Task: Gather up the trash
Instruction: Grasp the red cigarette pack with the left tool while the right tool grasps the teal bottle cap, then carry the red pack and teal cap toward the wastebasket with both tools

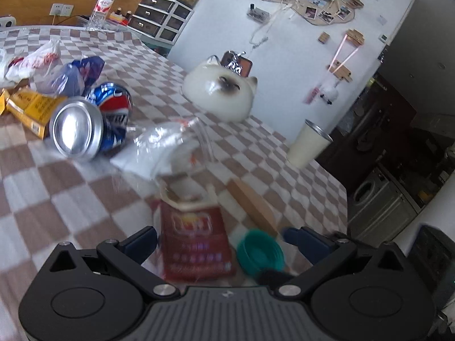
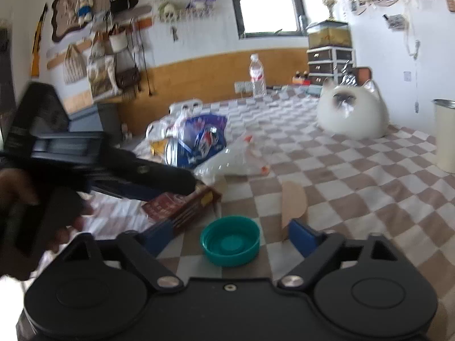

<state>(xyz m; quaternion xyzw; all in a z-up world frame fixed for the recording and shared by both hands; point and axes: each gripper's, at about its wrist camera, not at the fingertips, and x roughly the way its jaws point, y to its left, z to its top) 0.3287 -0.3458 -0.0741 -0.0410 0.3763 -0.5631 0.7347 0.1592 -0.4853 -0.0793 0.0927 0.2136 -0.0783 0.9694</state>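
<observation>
A red cigarette pack [image 1: 193, 241] and a teal bottle cap [image 1: 260, 253] lie between the open jaws of my left gripper [image 1: 220, 240]. In the right wrist view the same cap [image 2: 230, 240] sits between the open jaws of my right gripper [image 2: 230, 236], with the red pack [image 2: 182, 207] to its left. The left gripper's body [image 2: 93, 164] hovers over that pack. A crushed blue can [image 1: 91, 125], a clear plastic bag [image 1: 167, 147], a brown paper piece [image 1: 253, 204], yellow packets [image 1: 28, 108] and more bags [image 1: 68, 76] lie on the checkered tablecloth [image 1: 57, 199].
A white cat-shaped ornament [image 1: 221, 96] and a cream cup [image 1: 308, 145] stand near the table's right edge. A water bottle [image 1: 103, 5] and a small drawer unit [image 1: 159, 18] are at the far end. The table edge drops off to the right.
</observation>
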